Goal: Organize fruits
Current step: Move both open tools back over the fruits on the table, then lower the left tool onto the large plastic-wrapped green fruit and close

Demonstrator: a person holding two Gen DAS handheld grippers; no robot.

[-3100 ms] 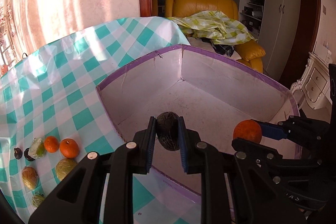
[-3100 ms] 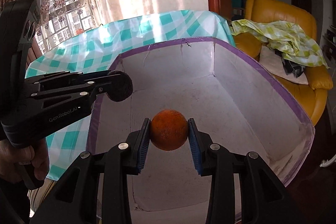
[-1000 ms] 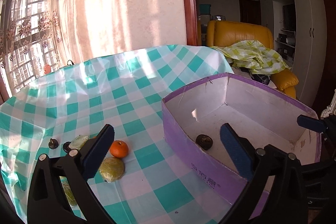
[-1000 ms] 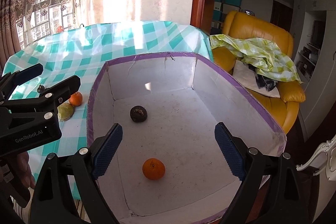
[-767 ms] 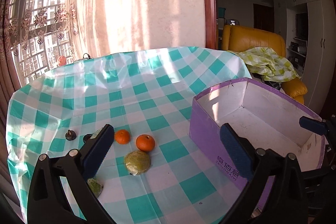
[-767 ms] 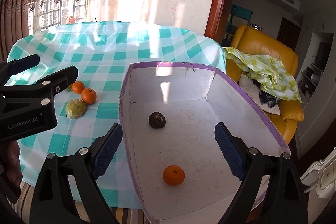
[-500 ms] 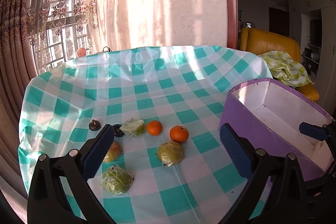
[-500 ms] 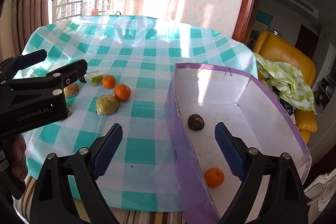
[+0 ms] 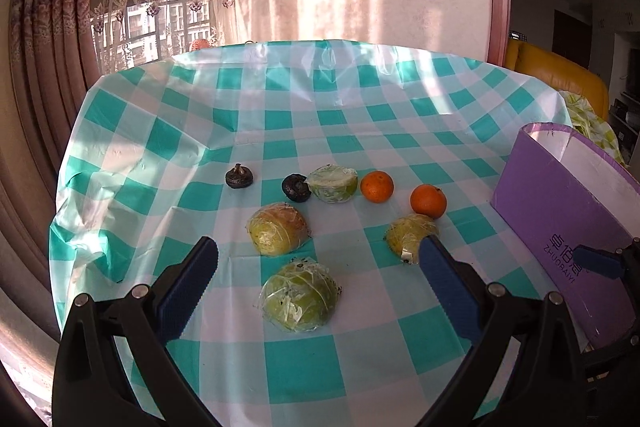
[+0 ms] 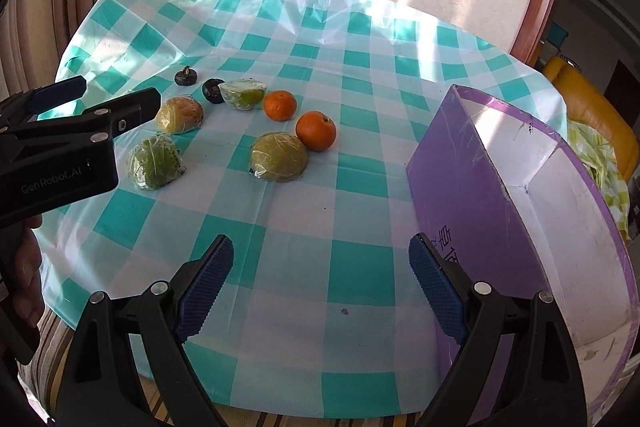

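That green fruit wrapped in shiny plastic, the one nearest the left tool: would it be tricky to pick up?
Probably a little. The wrapped green fruit is covered in glossy, crinkled film, so the pads may slide on it. It looks round and wider than the oranges, so it could roll if nudged. The left tool stands wide open, seemingly enough to span it.

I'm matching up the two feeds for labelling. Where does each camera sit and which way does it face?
Left wrist: on the left gripper, angled down at the wrapped fruit; its open fingers and the right gripper's tip show.
Right wrist: on the right gripper, facing the tablecloth; its open fingers, the left gripper and a hand show.
Shared: two oranges, purple box.
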